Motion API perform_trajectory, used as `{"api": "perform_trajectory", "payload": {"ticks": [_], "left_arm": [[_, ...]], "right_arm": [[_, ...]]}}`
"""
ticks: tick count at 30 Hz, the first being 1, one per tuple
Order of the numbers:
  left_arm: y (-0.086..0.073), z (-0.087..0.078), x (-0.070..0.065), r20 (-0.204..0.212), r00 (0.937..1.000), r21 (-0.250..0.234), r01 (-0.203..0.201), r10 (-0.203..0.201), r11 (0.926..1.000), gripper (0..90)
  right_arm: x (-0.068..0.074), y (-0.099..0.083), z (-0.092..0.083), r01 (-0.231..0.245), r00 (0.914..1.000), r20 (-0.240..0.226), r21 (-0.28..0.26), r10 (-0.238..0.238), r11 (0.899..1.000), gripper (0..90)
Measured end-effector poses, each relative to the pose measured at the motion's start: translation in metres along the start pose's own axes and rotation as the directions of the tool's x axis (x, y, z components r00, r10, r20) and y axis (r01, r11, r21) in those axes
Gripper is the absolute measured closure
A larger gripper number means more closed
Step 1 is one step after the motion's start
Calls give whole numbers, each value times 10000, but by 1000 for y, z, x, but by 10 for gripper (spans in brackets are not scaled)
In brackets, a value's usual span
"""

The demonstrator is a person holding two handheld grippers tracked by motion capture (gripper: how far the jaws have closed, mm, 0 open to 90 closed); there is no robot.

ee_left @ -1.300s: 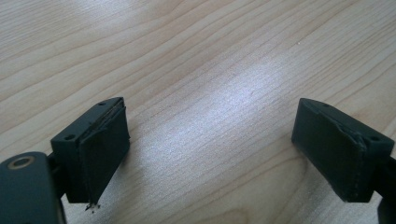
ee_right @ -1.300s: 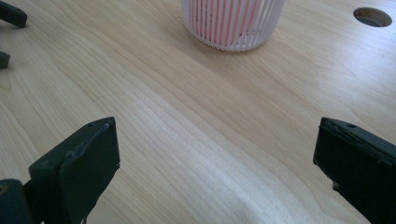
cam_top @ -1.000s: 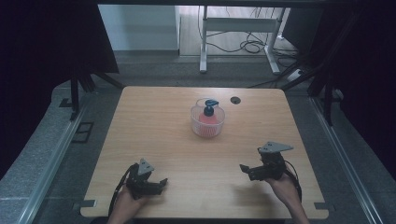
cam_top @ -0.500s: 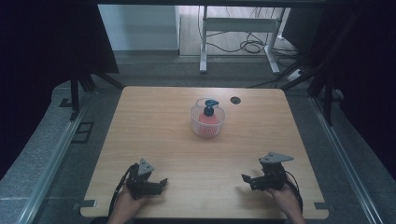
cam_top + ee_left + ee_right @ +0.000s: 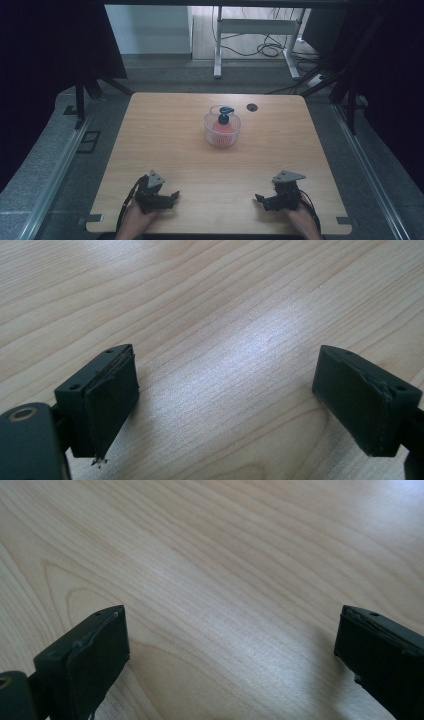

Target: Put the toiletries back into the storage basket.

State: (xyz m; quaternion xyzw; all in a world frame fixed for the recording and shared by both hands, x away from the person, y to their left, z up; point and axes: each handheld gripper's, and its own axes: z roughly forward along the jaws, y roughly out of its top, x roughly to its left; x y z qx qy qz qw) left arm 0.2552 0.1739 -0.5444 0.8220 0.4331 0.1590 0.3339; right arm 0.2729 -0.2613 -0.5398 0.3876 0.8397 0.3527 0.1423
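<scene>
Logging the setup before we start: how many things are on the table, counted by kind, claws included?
Clear tub with red contents and a blue-topped piece: 1
Dark round spot on the table: 1
Claws, left claw and right claw, both open: 2
Total: 4

Dim high view, dark surround; soft glare on table (image 5: 235,335); slight blur.

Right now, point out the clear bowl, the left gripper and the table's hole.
bowl (image 5: 222,134), high view, front wall
left gripper (image 5: 173,196), high view, between its fingertips
hole (image 5: 252,107), high view, its dark centre
</scene>
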Motion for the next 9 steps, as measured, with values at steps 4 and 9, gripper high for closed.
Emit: {"api": "perform_trajectory", "payload": {"ticks": [4, 9], "left_arm": [[0, 0, 0, -7, 10000, 4, 1, -1, 10000, 108], [0, 0, 0, -11, 10000, -1, 4, -4, 10000, 107]], "right_arm": [[3, -2, 3, 208, 9996, 165, -15, -207, 9998, 0], [4, -2, 3, 309, 9993, 213, 33, -309, 9995, 0]]}}
